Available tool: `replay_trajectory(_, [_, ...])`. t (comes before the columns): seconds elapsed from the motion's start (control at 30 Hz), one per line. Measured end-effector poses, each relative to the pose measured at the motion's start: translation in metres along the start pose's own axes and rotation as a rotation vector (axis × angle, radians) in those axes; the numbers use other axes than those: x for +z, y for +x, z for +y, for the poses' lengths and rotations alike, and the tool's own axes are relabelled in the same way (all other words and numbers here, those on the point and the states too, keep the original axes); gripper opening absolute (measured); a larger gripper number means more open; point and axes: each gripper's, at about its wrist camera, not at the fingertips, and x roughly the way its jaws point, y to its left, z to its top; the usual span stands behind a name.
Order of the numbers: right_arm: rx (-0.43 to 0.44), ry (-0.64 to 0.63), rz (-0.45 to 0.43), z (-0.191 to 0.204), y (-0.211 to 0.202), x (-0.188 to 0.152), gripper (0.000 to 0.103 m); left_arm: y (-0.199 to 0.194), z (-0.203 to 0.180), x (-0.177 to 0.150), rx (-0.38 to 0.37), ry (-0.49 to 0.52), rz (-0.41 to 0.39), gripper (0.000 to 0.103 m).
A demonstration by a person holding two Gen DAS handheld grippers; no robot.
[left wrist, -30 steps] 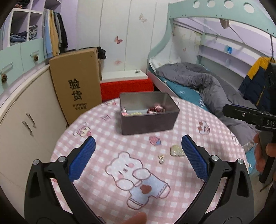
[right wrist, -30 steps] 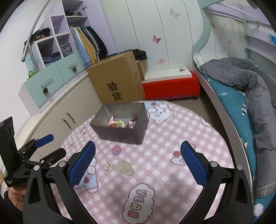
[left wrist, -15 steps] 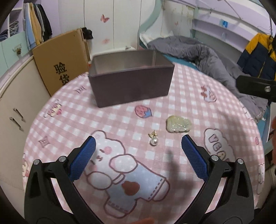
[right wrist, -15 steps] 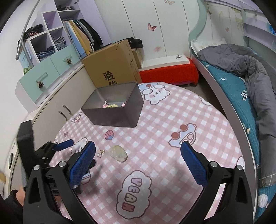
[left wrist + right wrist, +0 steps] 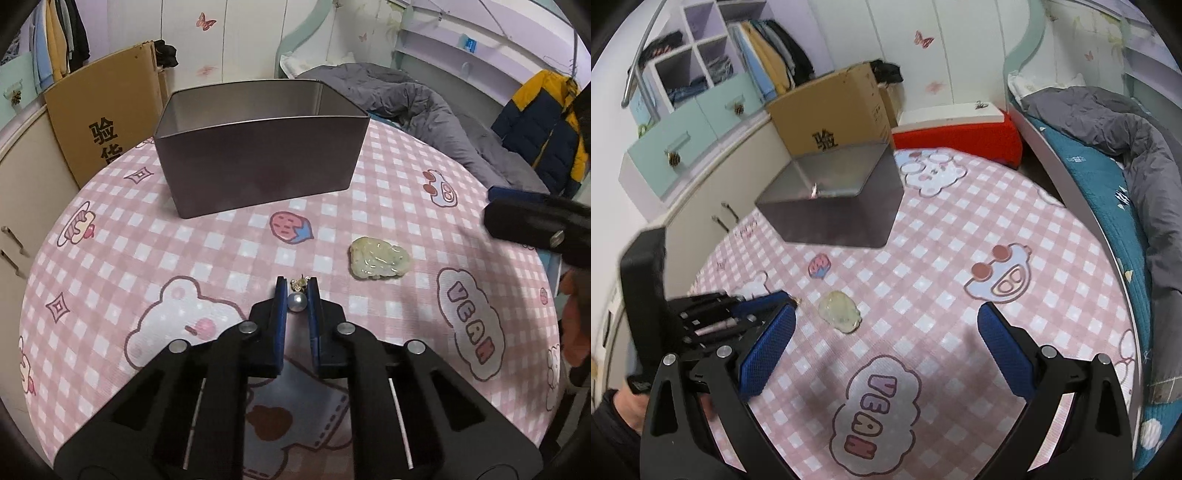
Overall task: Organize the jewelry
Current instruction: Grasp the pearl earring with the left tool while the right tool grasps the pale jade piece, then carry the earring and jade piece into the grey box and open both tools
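The left hand-held gripper (image 5: 297,295) is sitting low over the counter (image 5: 147,251) at the lower centre of the left wrist view, its blue pads (image 5: 281,306) drawn together and clamping a pearl earring (image 5: 297,300); the pearl is showing between the pads and the gold stud is poking out just past their tips. To the right of it in that frame, a pale green jade pendant (image 5: 379,263) is lying flat on the pink checked cloth, near but apart from the pads. The grey metal box (image 5: 258,162) is standing toward the upper centre, well behind both.

In the right wrist view, the right hand-held gripper (image 5: 886,343) is hovering above the counter with its pads spread wide apart, holding nothing. The pendant is lying between and above those pads, left of centre, and the left tool is appearing at the left edge of the frame.
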Motion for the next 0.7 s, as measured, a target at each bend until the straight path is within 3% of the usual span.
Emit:
replay_trajectory(0.17, [0.008, -0.077, 0.039, 0.014, 0.021, -0.004, 0.095, -0.011, 0.014, -0.007, -0.016, -0.035, -0.021, 0.011])
replay_trajectory(0.37, [-0.018, -0.207, 0.082, 0.038, 0.052, -0.007, 0.086, -0.026, 0.032, -0.011, 0.001, -0.099, -0.042, 0.011])
replay_trajectory(0.47, [-0.054, -0.281, 0.076, 0.050, 0.063, -0.016, 0.066, -0.035, 0.039, -0.012, 0.009, -0.121, -0.055, 0.011])
replay_trajectory(0.57, [-0.028, -0.316, 0.079, 0.056, 0.061, -0.017, 0.026, -0.040, 0.045, -0.014, 0.019, -0.136, -0.061, 0.011])
replay_trajectory(0.7, [0.014, -0.280, 0.086, 0.051, 0.056, -0.018, 0.026, -0.045, 0.046, -0.012, 0.021, -0.145, -0.075, 0.011])
